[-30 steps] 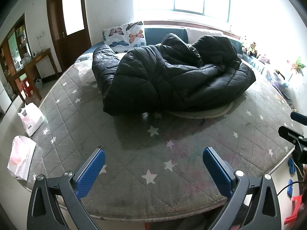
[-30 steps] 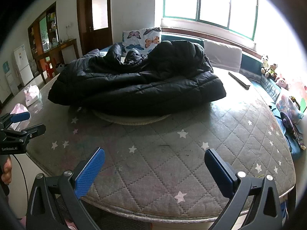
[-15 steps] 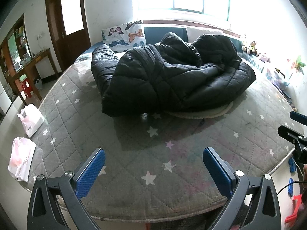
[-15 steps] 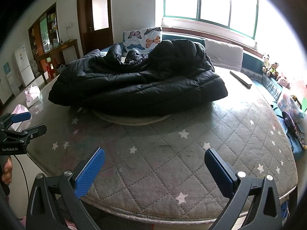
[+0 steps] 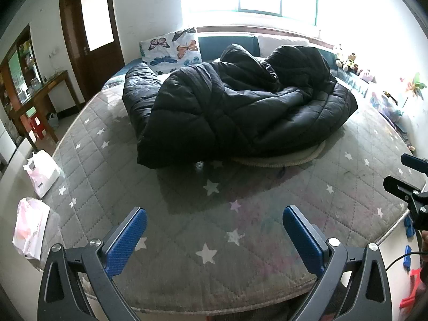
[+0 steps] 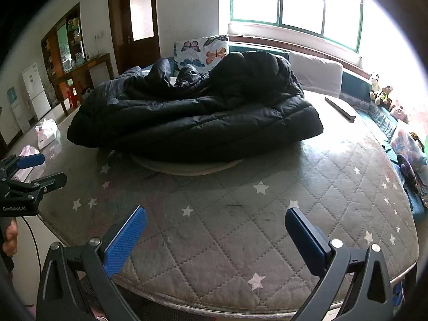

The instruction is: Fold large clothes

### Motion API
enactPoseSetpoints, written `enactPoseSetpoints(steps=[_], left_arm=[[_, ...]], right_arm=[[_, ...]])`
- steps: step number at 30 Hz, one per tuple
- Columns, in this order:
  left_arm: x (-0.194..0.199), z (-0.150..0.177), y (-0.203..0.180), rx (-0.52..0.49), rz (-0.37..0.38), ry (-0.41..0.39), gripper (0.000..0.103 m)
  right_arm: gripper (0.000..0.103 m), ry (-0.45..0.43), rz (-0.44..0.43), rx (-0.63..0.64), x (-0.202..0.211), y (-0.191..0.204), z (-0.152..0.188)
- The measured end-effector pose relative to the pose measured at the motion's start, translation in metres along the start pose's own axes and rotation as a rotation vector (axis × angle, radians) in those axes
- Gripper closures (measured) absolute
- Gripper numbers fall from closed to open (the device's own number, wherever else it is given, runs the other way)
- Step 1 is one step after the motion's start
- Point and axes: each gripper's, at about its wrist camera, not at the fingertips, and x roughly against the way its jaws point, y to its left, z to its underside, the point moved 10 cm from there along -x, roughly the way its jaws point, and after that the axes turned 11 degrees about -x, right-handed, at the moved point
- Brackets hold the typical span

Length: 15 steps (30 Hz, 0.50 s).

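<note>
1. Mattress [image 5: 214,240]: bare quilted surface stretches from its near edge to the coat.
2. Black coat [image 5: 235,112] lies crumpled mid-mattress.
3. Only the right view shows a dark flat bar [image 6: 340,107] beyond the coat.
4. Left gripper [image 5: 214,236] and right gripper [image 6: 215,236] hover over the near edge, jaws apart, empty.

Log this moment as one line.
stage: approach | left gripper: open, over mattress | right gripper: open, over mattress | coat: crumpled, untouched, on round mat
</note>
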Motion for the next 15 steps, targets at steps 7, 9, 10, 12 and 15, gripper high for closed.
enactPoseSetpoints(steps=[7, 9, 10, 12, 15], left_arm=[[-0.008, -0.008, 0.0, -0.012, 0.007, 0.008, 0.0], [-0.011, -0.009, -0.001, -0.018, 0.01, 0.014, 0.0], [-0.013, -0.01, -0.001, -0.02, 0.011, 0.017, 0.0], [-0.016, -0.012, -0.001, -0.028, 0.014, 0.022, 0.0], [-0.022, -0.02, 0.0, -0.04, 0.029, 0.025, 0.0]], right_arm=[[0.0, 0.015, -0.01, 0.008, -0.007, 0.001, 0.001], [0.0, 0.017, -0.012, 0.015, -0.01, 0.002, 0.0], [0.0, 0.018, -0.013, 0.015, -0.011, 0.002, -0.001], [0.0, 0.024, -0.018, 0.013, -0.013, 0.001, -0.002], [0.0, 0.035, -0.027, 0.006, -0.019, -0.001, -0.004]])
